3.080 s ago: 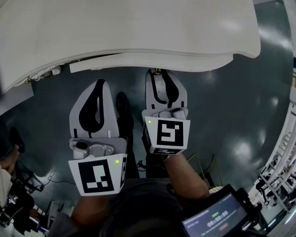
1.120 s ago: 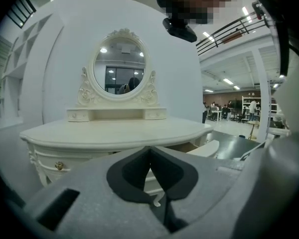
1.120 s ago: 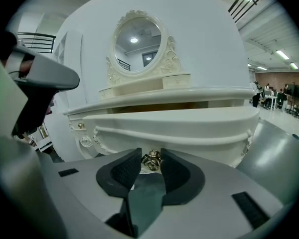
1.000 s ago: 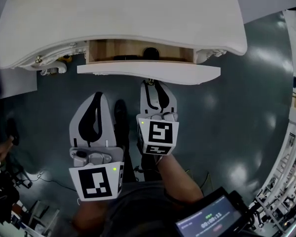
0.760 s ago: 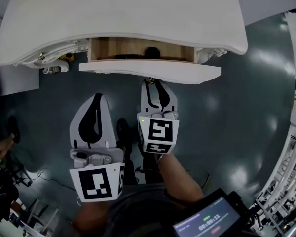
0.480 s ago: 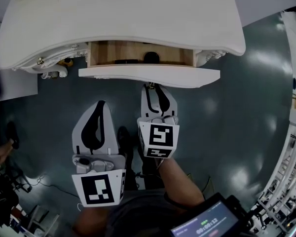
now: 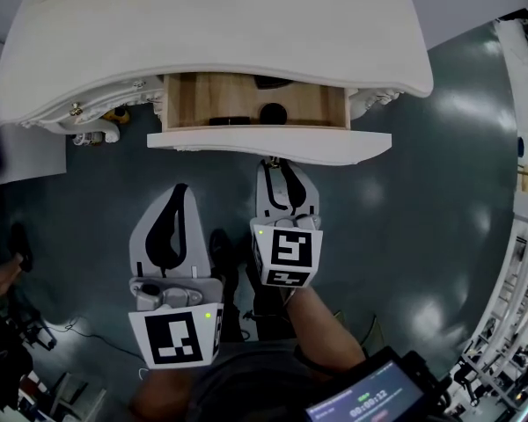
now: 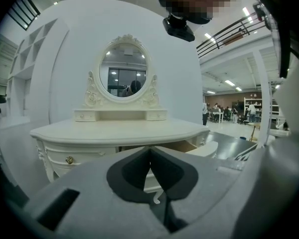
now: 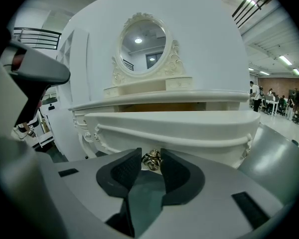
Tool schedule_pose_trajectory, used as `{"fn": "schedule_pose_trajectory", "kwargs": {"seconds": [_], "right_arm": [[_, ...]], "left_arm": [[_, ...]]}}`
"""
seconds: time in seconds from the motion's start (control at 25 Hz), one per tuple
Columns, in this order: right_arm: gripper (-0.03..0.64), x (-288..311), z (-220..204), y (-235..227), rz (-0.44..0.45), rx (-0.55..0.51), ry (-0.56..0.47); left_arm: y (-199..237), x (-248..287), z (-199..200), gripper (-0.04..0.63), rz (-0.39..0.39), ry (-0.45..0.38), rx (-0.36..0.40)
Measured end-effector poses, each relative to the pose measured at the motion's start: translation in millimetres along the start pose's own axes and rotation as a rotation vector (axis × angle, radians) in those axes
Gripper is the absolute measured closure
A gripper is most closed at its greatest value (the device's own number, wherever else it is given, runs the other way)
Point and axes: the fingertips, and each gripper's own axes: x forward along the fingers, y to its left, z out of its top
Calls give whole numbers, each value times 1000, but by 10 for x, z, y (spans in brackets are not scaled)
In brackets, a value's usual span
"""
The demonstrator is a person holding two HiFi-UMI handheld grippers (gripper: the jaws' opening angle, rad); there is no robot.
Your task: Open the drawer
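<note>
Nearest the person, the left tongs (image 7: 177, 189) hang over the dark floor (image 7: 79, 200), back from the furniture and to the left. Their jaws are pressed together with nothing between them (image 8: 150, 151), and they touch nothing.

A little farther and to the right, the right tongs (image 7: 277, 162) reach the drawer (image 7: 268, 143) itself. In the right gripper view their jaws stand part-way apart and are clamped on the small metal knob (image 9: 152, 161) at the middle of the drawer front (image 9: 179, 128), one pad on each side of it. So the right hand is the one that does the work; the left is well apart from the job.

The drawer's front runs left to right, straight across the line of the right tongs, and the knob lies dead ahead of them. Any further pull, as I judge it, must come straight back toward the person, square to that long front, or the drawer may bind on its runners.

The drawer stands part-way out from under the tabletop (image 7: 220, 25). Its wooden inside shows, with a round dark thing (image 7: 273, 112) near the middle; what that thing is I cannot tell. More travel seems left, since the far part of the drawer is hidden under the tabletop's edge.
</note>
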Motion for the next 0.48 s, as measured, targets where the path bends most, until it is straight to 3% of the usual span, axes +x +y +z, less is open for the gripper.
{"fn": "schedule_pose_trajectory", "kwargs": {"seconds": [0.48], "right_arm": [[495,-202,-140,42,-9,-2,0]], "left_arm": [[-40,-180,-43,581,-11,-10,4]]}}
